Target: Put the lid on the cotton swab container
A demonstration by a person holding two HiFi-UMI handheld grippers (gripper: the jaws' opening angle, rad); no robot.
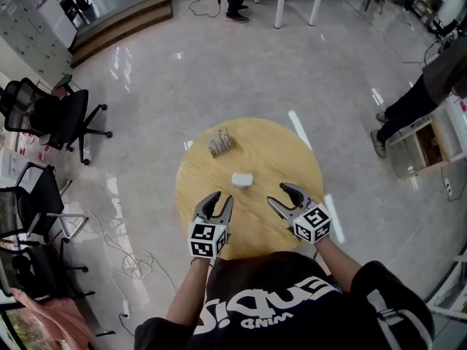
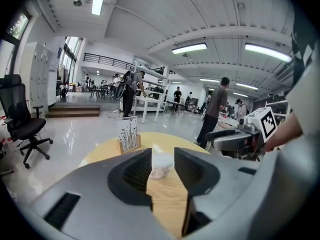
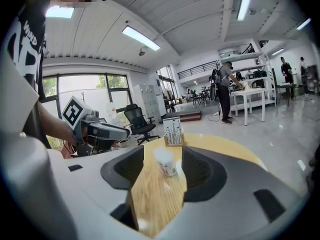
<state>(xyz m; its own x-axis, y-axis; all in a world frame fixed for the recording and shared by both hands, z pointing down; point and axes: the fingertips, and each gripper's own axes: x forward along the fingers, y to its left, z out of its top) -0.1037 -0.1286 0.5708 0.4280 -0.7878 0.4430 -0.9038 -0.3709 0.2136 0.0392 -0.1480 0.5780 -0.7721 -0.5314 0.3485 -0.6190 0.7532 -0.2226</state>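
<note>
A small white cotton swab container point(image 1: 242, 179) stands near the middle of the round wooden table point(image 1: 292, 159). Through the right gripper view it is a white cup point(image 3: 165, 162) with a pale piece close beside it, too blurred to identify. The left gripper view shows it point(image 2: 161, 165) beyond the jaws. My left gripper point(image 1: 220, 199) hovers over the table's near edge, short of the container and to its left. It is open and empty. My right gripper point(image 1: 277, 194) is near and to the right of the container, also open and empty. Neither touches the container.
A wooden block holding thin upright sticks point(image 1: 221, 143) stands on the far left part of the table. Office chairs point(image 1: 58, 119) are off to the left. People stand on the glossy floor at the far side and at the right point(image 1: 408, 108).
</note>
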